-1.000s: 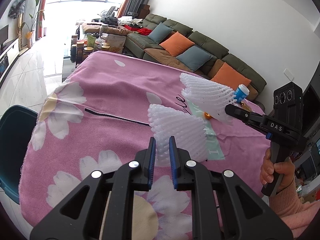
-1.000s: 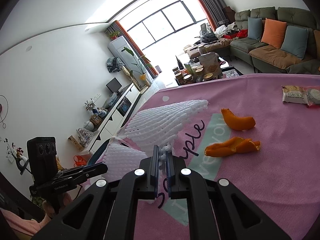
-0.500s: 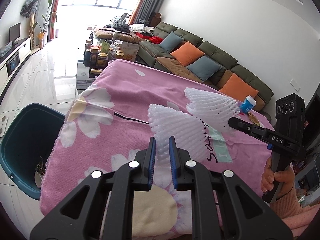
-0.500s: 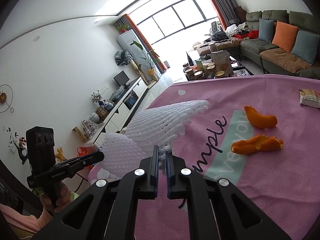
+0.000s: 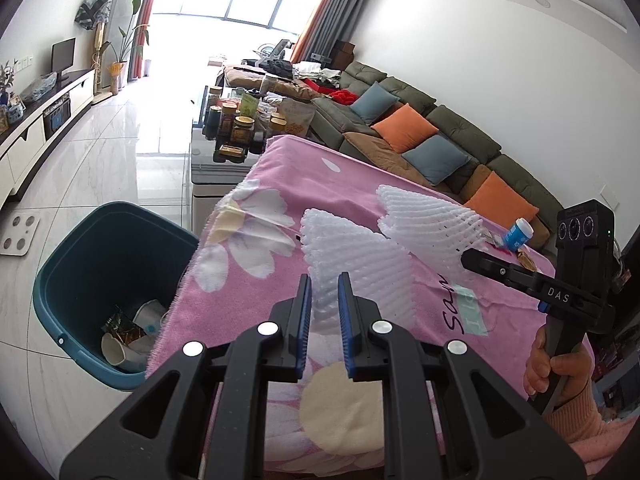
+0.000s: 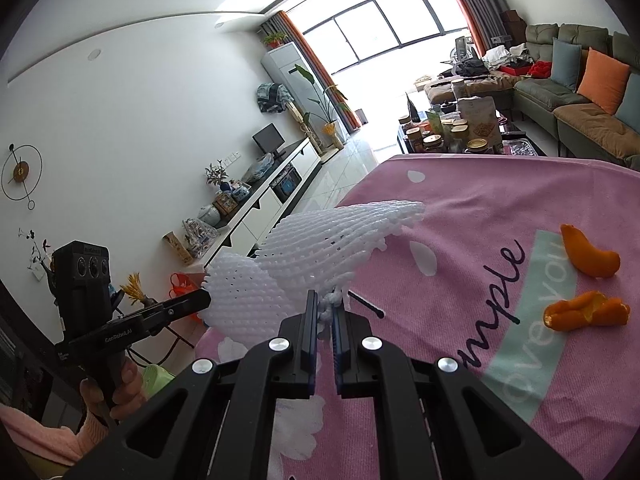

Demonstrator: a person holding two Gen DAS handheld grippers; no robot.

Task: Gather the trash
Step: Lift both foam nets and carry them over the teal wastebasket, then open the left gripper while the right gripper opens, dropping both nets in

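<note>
My left gripper (image 5: 324, 282) is shut on a white foam fruit net (image 5: 360, 264), held in the air above the pink flowered tablecloth (image 5: 248, 264). My right gripper (image 6: 324, 302) is shut on the bunched end of a second white foam net (image 6: 340, 240), which fans out ahead of it. In the left wrist view the second net (image 5: 428, 220) hangs just right of the first. A teal bin (image 5: 80, 264) with cups and scraps inside stands on the floor by the table's left edge. Two orange peels (image 6: 592, 258) (image 6: 584, 314) lie on the cloth to the right.
A small blue-and-white bottle (image 5: 518, 234) stands near the table's far right. Beyond the table are a low glass table with jars (image 5: 236, 128) and a green sofa (image 5: 440, 140). A white scale (image 5: 18, 234) lies on the tiled floor.
Both grippers have carried their foam nets leftward over the table toward its edge. The teal bin has come fully into the left wrist view. Neither grip has changed.
</note>
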